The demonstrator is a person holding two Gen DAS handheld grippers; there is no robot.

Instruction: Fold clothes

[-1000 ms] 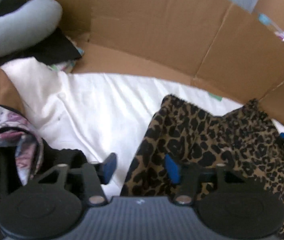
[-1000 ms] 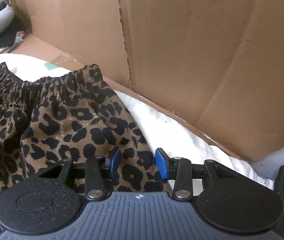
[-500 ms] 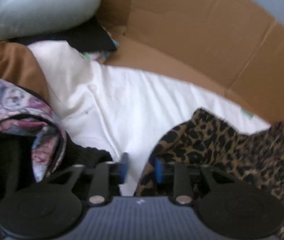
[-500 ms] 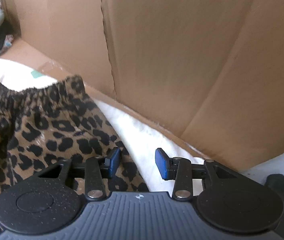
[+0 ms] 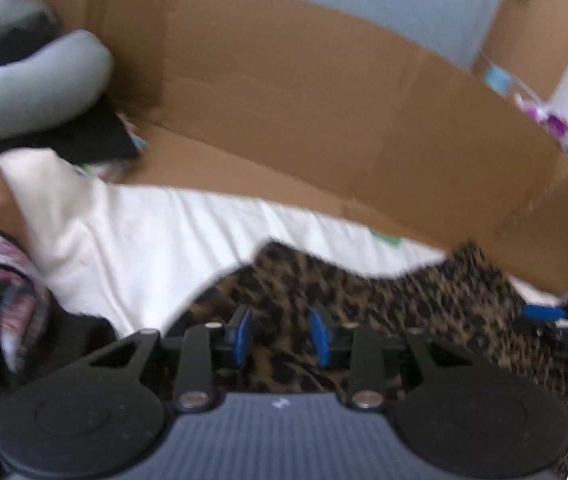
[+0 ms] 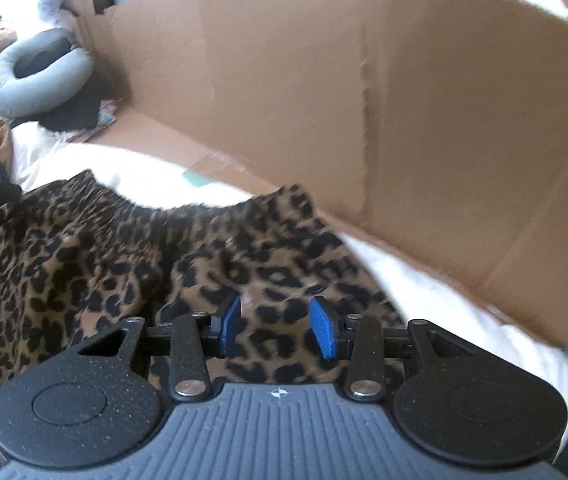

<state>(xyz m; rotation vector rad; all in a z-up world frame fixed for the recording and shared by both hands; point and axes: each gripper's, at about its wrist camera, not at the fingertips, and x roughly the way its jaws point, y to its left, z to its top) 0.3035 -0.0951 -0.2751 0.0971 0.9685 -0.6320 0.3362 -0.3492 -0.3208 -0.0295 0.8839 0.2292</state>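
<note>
While the left wrist view is blurred, it shows the left gripper (image 5: 279,334) with its blue-padded jaws parted, leopard-print fabric lying between and under them with a gap on each side, so nothing is pinched. That leopard-print, tan-and-black garment (image 5: 384,292) spreads from 6 o'clock toward 3 o'clock over a white bed sheet (image 5: 155,240). A brown corrugated cardboard wall (image 5: 324,112) curves across from 11 to 3 o'clock. A grey ring-shaped cushion (image 5: 31,92) sits at 10 o'clock, and a heap of pink-patterned and black clothes (image 5: 11,292) fills 8 to 9 o'clock. At 3 o'clock, part of the other black gripper with a blue pad is in sight at the garment's far edge. In the right wrist view the right gripper (image 6: 275,330) also has its jaws apart, hovering over the leopard-print garment (image 6: 103,264), which covers 6 to 9 o'clock, its gathered elastic waistband (image 6: 83,196) running along the top edge. White sheet (image 6: 444,304) shows at 4 o'clock, cardboard (image 6: 284,80) from 11 to 3 o'clock, and the grey cushion (image 6: 31,76) at 10 o'clock.
</note>
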